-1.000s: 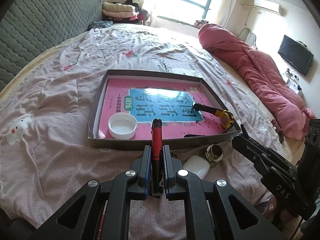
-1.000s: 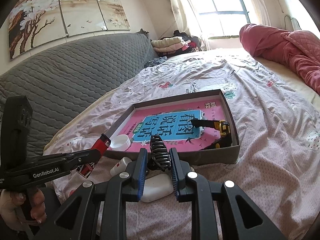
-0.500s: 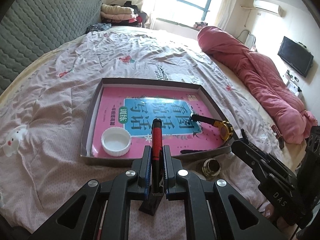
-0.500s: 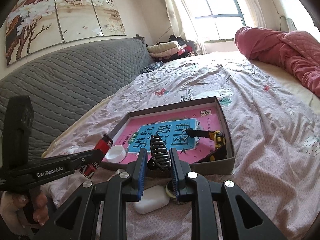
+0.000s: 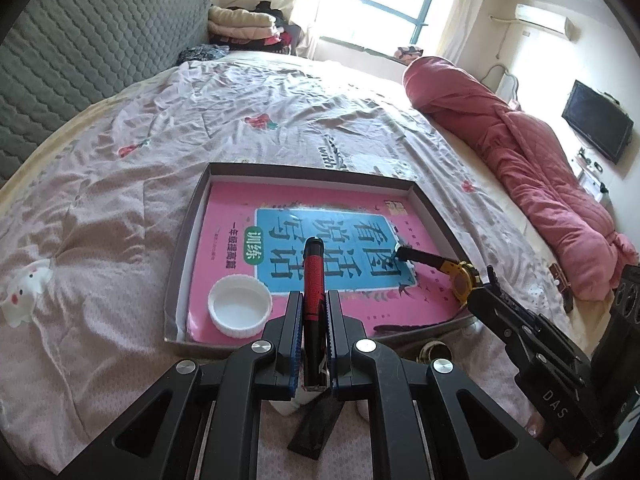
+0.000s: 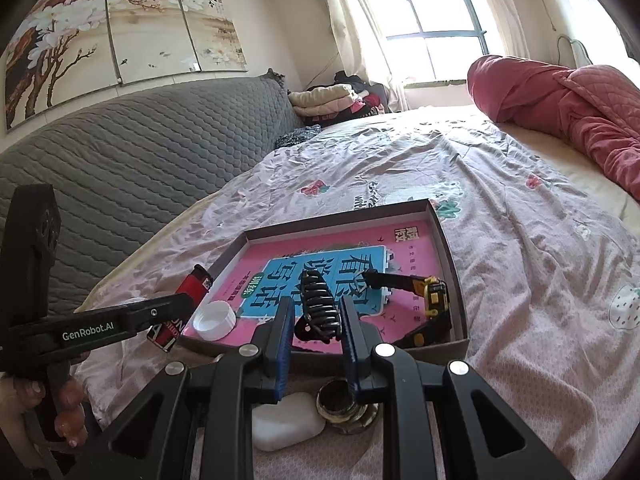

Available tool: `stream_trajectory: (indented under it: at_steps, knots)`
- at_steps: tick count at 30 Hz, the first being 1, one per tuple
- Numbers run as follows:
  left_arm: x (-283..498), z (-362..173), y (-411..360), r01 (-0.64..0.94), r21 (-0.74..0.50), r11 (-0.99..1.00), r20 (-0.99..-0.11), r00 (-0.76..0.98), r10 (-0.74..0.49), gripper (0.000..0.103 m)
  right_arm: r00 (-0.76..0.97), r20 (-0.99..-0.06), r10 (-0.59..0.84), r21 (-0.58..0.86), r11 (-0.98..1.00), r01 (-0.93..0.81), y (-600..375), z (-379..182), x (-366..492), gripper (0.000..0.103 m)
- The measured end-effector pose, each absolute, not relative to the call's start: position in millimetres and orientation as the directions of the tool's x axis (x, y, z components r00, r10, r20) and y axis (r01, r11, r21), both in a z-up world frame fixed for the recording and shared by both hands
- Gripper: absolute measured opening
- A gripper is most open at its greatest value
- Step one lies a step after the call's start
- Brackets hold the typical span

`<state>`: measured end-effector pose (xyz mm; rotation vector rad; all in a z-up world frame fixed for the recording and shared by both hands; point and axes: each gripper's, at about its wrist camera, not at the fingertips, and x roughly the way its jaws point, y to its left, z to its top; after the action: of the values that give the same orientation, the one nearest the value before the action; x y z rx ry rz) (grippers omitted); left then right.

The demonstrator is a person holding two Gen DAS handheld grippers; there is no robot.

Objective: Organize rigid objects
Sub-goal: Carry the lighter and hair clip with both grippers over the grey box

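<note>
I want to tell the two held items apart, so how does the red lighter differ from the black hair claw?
The red lighter is a slim, smooth-sided stick; the black hair claw is wider, with curved teeth. The lighter sits in the left tongs, pinched nearly together; the hair claw sits in the right tongs, which stand wider apart. Both are gripped, held above the near edge of the box, not yet set inside.

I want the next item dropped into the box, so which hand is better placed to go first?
Probably the left. Its gripper, jaws shut on the red lighter, seems already over the box near the white cap. The right gripper holds the black hair clip near the rim.
</note>
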<state>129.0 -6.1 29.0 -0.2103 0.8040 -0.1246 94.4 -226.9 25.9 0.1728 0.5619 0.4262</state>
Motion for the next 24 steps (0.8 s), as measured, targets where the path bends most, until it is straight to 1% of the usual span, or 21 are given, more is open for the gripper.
stream_trajectory:
  at_steps: [8, 20, 24]
  knots:
    - [145, 27, -13, 0.034, -0.219, 0.975, -0.708, 0.682, -0.183, 0.01, 0.77, -0.479, 0.421, 0.249, 0.907, -0.341, -225, 26, 108, 0.023]
    - [165, 21, -22, 0.042, -0.197, 0.979, -0.72, 0.672, -0.174, 0.01, 0.771, -0.491, 0.405, 0.271, 0.912, -0.307, -234, 18, 135, 0.023]
    - [171, 17, -27, 0.048, -0.186, 0.981, -0.727, 0.665, -0.17, 0.01, 0.768, -0.504, 0.395, 0.258, 0.918, -0.303, -234, 15, 140, 0.023]
